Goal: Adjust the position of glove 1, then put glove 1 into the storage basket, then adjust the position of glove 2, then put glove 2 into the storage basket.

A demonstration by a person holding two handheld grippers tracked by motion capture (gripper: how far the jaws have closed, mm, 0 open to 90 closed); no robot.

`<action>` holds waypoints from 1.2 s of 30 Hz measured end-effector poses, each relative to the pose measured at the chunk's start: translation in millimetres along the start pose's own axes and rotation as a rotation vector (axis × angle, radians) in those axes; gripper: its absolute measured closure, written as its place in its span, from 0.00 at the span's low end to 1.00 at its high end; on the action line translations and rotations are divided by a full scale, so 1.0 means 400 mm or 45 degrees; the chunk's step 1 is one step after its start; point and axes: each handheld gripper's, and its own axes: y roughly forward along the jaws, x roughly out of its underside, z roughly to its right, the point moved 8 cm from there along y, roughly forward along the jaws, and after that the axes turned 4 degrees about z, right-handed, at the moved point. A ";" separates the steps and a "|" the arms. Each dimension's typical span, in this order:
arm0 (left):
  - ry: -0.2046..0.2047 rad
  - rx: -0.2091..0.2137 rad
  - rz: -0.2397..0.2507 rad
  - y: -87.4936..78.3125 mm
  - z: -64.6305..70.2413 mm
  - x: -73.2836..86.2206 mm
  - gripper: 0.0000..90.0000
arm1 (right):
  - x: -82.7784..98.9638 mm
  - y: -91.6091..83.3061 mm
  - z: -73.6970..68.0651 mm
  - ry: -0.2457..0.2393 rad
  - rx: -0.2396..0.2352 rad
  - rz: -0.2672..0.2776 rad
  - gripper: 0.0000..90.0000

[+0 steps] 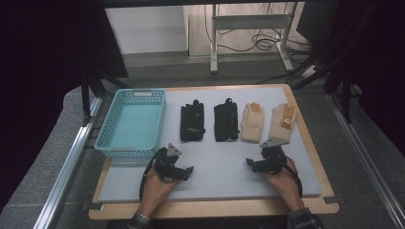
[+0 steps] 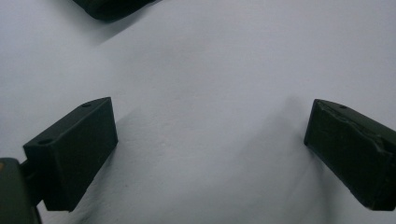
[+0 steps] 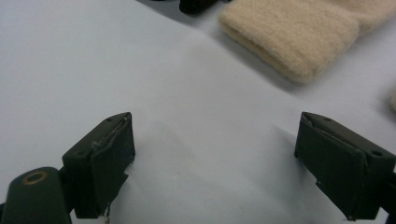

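Note:
Four gloves lie in a row across the far half of the grey mat [image 1: 215, 167]. From the left these are two black gloves [image 1: 192, 121] [image 1: 225, 120] and two cream gloves with orange fingertips [image 1: 251, 122] [image 1: 282, 122]. My left gripper [image 1: 172, 160] rests low on the mat in front of the left black glove. It is open, with bare mat between its jaws [image 2: 210, 121]. My right gripper [image 1: 267, 155] sits in front of the cream gloves, also open over bare mat [image 3: 215, 133]. A cream glove's cuff [image 3: 289, 37] lies just beyond it.
A teal plastic basket [image 1: 108, 138] stands on the table's left side, with nothing in it. The wooden table edge [image 1: 215, 207] runs along the front. Metal rails flank the table. A corner of a black glove [image 2: 112, 7] shows at the top of the left gripper view.

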 end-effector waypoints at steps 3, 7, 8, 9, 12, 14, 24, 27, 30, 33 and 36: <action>0.000 0.000 0.000 0.000 0.000 0.000 0.03 | 0.000 0.000 0.000 0.013 -0.001 0.003 0.13; 0.000 0.000 0.001 0.000 0.000 0.000 0.03 | 0.000 0.000 -0.001 0.015 0.005 0.003 0.13; -0.001 0.000 0.001 0.000 0.000 0.000 0.03 | 0.001 0.000 -0.001 0.015 0.007 0.003 0.13; -0.001 0.000 0.001 0.000 0.000 0.000 0.03 | 0.001 0.000 -0.001 0.016 0.007 0.003 0.13; -0.001 0.001 0.001 0.000 0.000 0.000 0.03 | 0.000 0.000 -0.001 0.013 0.006 0.003 0.13; -0.001 0.000 0.002 0.000 0.000 0.000 0.03 | 0.001 0.000 -0.001 0.015 0.008 0.002 0.13; 0.000 0.000 0.003 0.000 0.000 0.000 0.03 | -0.001 -0.004 -0.006 0.010 -0.003 0.015 0.19; 0.001 0.000 0.003 0.000 0.000 0.000 0.03 | -0.002 -0.006 -0.008 0.015 -0.005 0.023 0.24; 0.003 -0.001 0.004 0.000 0.000 0.000 0.03 | -0.004 -0.011 -0.009 0.025 -0.012 0.030 0.34; 0.004 -0.002 0.004 -0.001 0.000 0.000 0.03 | -0.005 -0.013 -0.007 0.032 -0.015 0.024 0.37; 0.004 -0.002 0.005 -0.001 0.000 0.000 0.03 | -0.009 -0.015 -0.006 0.037 -0.029 0.029 0.41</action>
